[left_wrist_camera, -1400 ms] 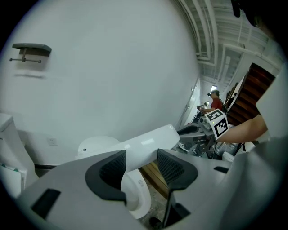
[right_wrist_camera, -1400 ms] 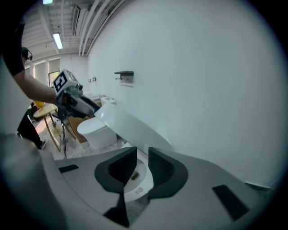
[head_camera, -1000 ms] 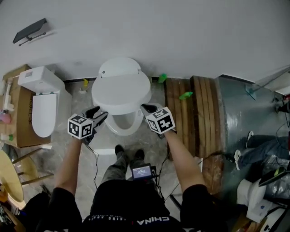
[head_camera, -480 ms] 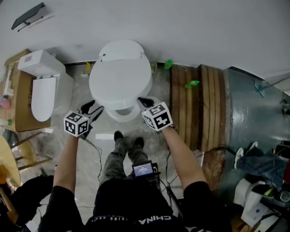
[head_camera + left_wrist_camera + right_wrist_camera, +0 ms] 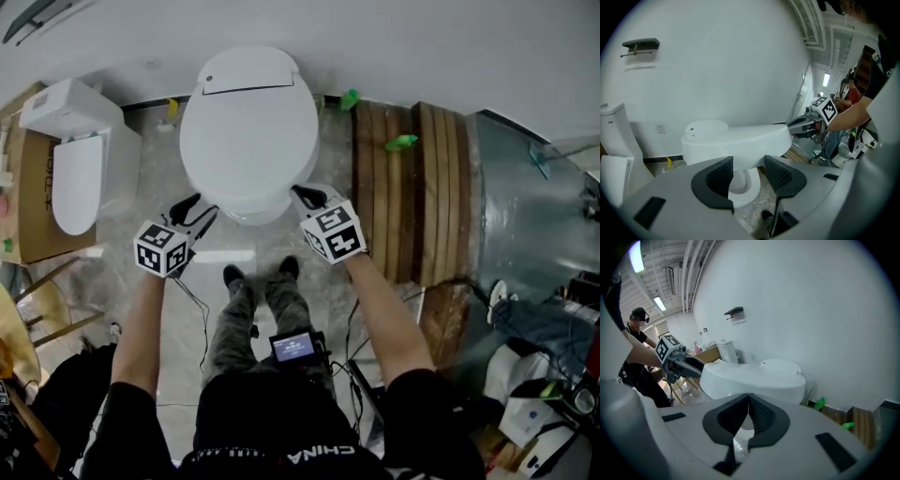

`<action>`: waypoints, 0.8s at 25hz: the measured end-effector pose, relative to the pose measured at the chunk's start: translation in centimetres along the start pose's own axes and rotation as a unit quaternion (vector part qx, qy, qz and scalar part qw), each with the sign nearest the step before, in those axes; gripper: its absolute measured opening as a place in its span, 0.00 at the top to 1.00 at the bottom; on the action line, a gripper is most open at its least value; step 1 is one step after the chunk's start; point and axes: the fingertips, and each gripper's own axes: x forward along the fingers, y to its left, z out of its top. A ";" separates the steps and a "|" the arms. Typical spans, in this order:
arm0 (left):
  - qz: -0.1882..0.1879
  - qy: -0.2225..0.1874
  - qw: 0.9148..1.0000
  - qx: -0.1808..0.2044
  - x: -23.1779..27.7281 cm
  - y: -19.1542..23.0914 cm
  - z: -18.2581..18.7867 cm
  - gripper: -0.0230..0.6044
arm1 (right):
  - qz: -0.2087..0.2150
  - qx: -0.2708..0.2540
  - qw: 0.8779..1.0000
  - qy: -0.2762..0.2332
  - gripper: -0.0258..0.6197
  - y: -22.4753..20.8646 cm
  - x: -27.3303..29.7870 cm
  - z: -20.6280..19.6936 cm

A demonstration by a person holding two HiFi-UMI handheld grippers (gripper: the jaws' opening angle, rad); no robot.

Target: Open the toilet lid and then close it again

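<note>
Jaws on the left gripper (image 5: 199,208) are standing apart, empty; those on the right gripper (image 5: 298,193) are sitting closed (also empty), both flanking the toilet lid (image 5: 248,131) at its front edge.

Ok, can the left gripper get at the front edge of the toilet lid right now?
Probably yes: the left gripper sits right by the front left edge of the lid, jaws apart, nothing in between.

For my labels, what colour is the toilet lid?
The toilet lid is plain white, clearest in the head view.

Glossy smooth white toilet lid (image 5: 248,131)
</note>
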 end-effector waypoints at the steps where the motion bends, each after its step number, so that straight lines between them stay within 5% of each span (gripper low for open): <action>1: -0.005 0.000 1.000 0.002 0.1 0.0 -0.6 0.62 | -0.007 0.003 1.000 0.003 0.93 0.2 0.2 -0.5; 8: -0.020 -0.020 1.000 -0.002 0.6 0.2 -3.3 0.69 | -0.041 0.012 0.999 0.017 0.94 0.8 1.3 -3.1; 13: -0.024 -0.025 0.999 -0.003 1.7 0.1 -5.8 0.81 | -0.057 0.028 0.998 0.011 0.94 0.9 2.0 -5.6; 15: -0.012 -0.032 0.999 -0.014 2.2 0.3 -6.9 0.95 | -0.059 0.030 0.998 0.017 0.94 1.0 2.4 -7.2; 20: 0.000 -0.019 1.000 -0.020 4.2 0.4 -10.6 0.95 | -0.063 0.021 0.997 0.034 0.94 1.2 4.0 -11.2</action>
